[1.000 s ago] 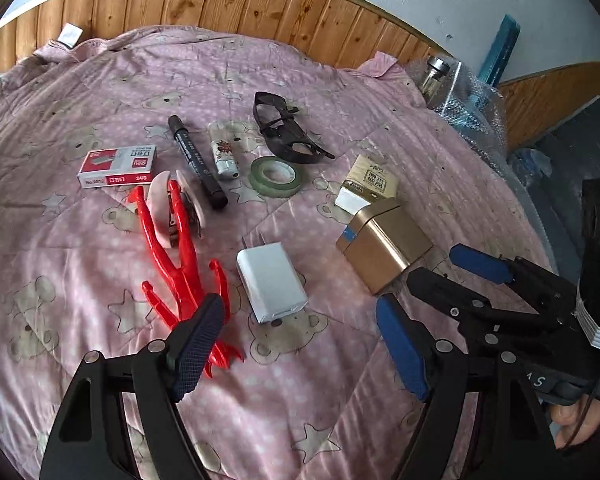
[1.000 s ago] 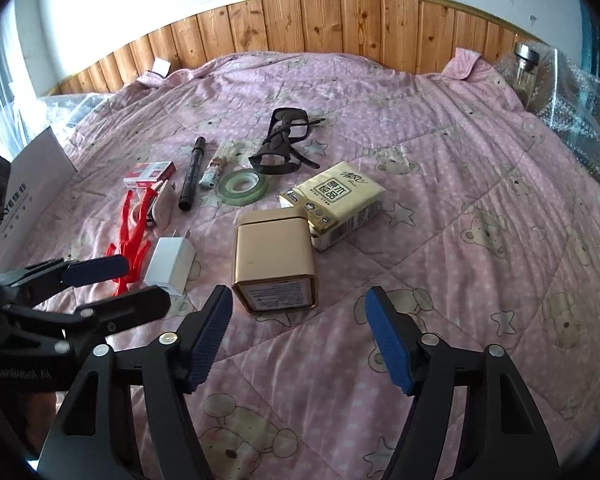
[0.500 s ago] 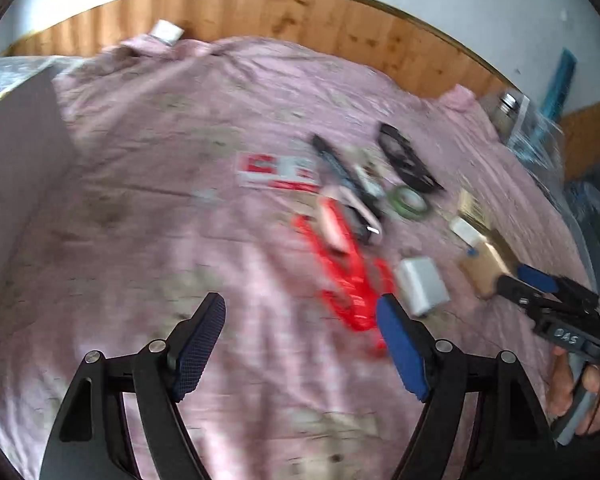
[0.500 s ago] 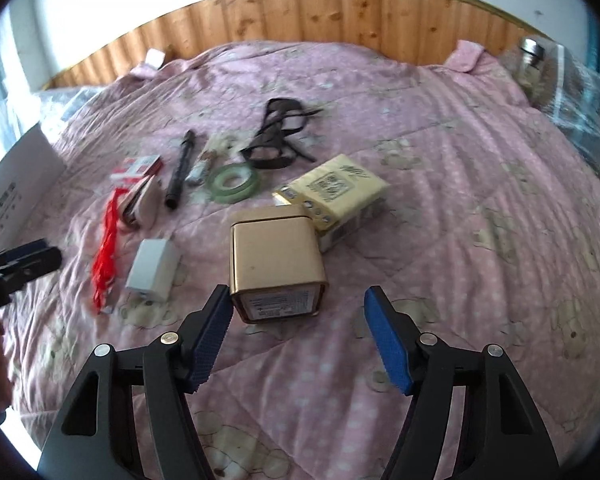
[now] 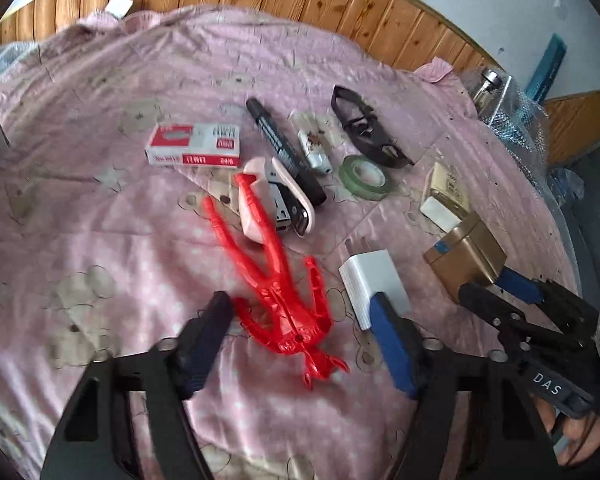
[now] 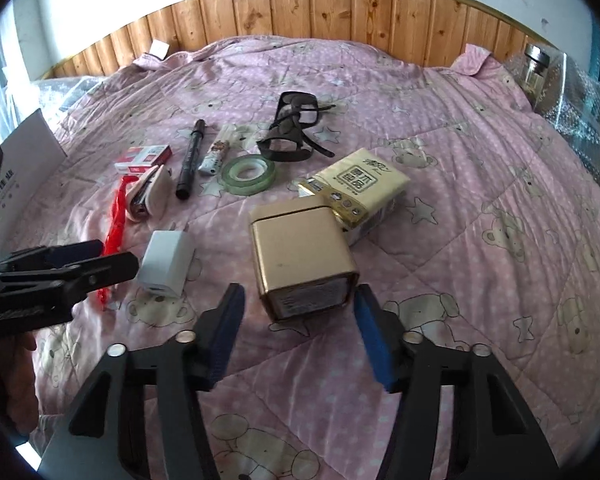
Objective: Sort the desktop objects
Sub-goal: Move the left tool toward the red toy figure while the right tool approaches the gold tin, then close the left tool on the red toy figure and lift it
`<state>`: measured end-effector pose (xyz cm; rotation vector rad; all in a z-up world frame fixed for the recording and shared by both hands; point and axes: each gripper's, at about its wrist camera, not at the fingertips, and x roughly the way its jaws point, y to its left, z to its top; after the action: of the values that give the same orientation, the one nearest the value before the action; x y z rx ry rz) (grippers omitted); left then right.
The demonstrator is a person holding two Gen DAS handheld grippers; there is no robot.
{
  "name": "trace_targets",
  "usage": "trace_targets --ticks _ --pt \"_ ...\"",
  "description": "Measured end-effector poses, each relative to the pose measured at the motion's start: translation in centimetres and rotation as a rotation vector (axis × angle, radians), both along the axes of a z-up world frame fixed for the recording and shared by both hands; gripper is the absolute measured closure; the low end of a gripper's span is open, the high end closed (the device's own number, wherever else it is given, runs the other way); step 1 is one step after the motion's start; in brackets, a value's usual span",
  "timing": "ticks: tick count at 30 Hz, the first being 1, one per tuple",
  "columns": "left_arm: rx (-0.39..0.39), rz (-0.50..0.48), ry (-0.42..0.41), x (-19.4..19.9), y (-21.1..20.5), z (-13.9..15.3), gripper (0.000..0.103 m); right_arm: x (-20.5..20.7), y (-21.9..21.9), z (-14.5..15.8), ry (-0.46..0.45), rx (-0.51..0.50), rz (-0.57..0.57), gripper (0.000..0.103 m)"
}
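A pink quilted bedspread [image 6: 480,208], printed with bears and stars, carries a scatter of desk items ranged here around the boxy gold tin [image 6: 300,256]. Farthest left of the tin lies a red-and-white staple box [image 5: 194,146], then a spindly red plastic figure [image 5: 276,284] overlapping a pale pink stapler [image 5: 278,200]. A black marker [image 5: 286,152], a small printed tube [image 5: 312,148] and a flat ring of green tape [image 6: 249,170] sit behind the tin, with dark-framed glasses [image 6: 294,130] beyond them. A smooth white charger block [image 6: 166,264] rests just left of the tin; a yellow tissue pack [image 6: 360,188] touches its far right corner. The left gripper [image 5: 300,344] hangs wide open and empty over the red figure, having swung back from the blurred sweep toward the bed's left half a second ago. The right gripper [image 6: 298,332], likewise parted and holding nothing, has closed in so its blue pads flank the tin's labelled near end.
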<state>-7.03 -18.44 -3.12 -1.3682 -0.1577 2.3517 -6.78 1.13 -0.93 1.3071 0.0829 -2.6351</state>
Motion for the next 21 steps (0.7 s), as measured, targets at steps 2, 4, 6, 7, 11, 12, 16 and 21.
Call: trace_targets --ticks 2,4,6,7,11,12,16,21 --pt "0.007 0.004 0.001 -0.3 -0.2 0.1 0.051 -0.1 0.3 0.0 -0.001 -0.008 -0.002 0.052" --pt "0.025 0.006 -0.006 -0.5 -0.4 0.1 0.051 -0.1 0.3 0.0 -0.001 -0.008 0.001 0.052" --pt "0.014 0.004 0.0 -0.5 -0.4 0.1 0.051 -0.1 0.3 0.0 0.0 -0.006 0.001 0.052" --pt "0.01 0.005 0.002 -0.5 -0.4 0.1 0.051 -0.2 0.3 0.0 0.001 -0.006 0.0 0.052" --pt "-0.031 0.016 0.016 -0.4 0.0 0.1 0.051 -0.1 0.2 -0.1 0.0 -0.005 -0.002 0.052" --pt "-0.045 0.024 0.021 -0.3 0.1 0.2 0.051 -0.1 0.2 -0.1 -0.002 -0.004 -0.002 0.052" --pt "-0.091 0.036 0.046 -0.2 0.6 0.1 0.051 -0.1 0.2 -0.3 -0.007 -0.003 -0.006 0.052" --pt "-0.134 0.035 0.072 -0.1 1.2 0.1 0.05 -0.2 0.1 -0.3 -0.008 0.0 -0.01 0.052"
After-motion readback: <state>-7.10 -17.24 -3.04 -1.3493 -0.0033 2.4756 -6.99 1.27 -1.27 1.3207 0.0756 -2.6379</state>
